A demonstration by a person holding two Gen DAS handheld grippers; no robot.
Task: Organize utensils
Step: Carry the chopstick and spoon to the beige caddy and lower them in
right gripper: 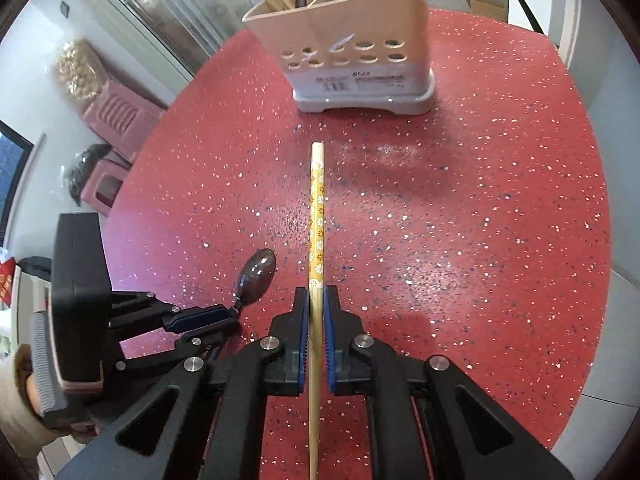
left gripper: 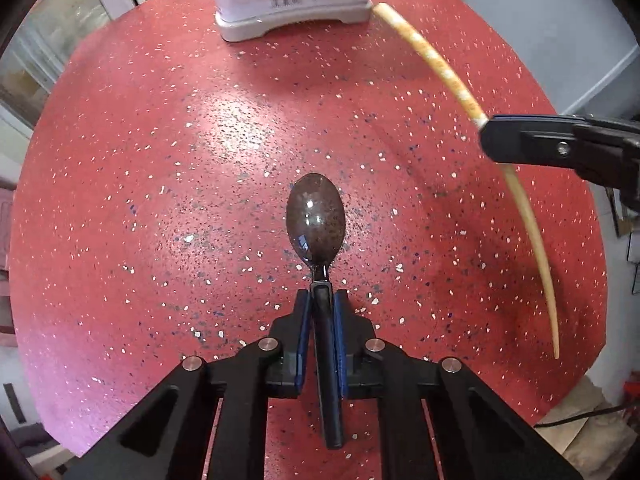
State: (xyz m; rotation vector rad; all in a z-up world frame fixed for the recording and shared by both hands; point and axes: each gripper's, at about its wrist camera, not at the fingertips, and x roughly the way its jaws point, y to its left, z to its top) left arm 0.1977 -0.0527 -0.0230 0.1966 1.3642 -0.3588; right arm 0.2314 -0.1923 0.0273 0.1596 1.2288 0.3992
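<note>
Spoon (left gripper: 316, 220), chopstick (right gripper: 316, 216) — gripped, probably pointing holderward (right gripper: 352, 40).

utensil holder (right gripper: 352, 40) at table's (right gripper: 480, 220) far edge, spoon (right gripper: 256, 276) left of chopstick (right gripper: 316, 216)

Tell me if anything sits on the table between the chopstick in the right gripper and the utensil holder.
Nothing visible does. The right gripper is shut on the chopstick, whose end points toward the utensil holder. Only bare red table lies between. The left gripper with its spoon is off to the side.
</note>
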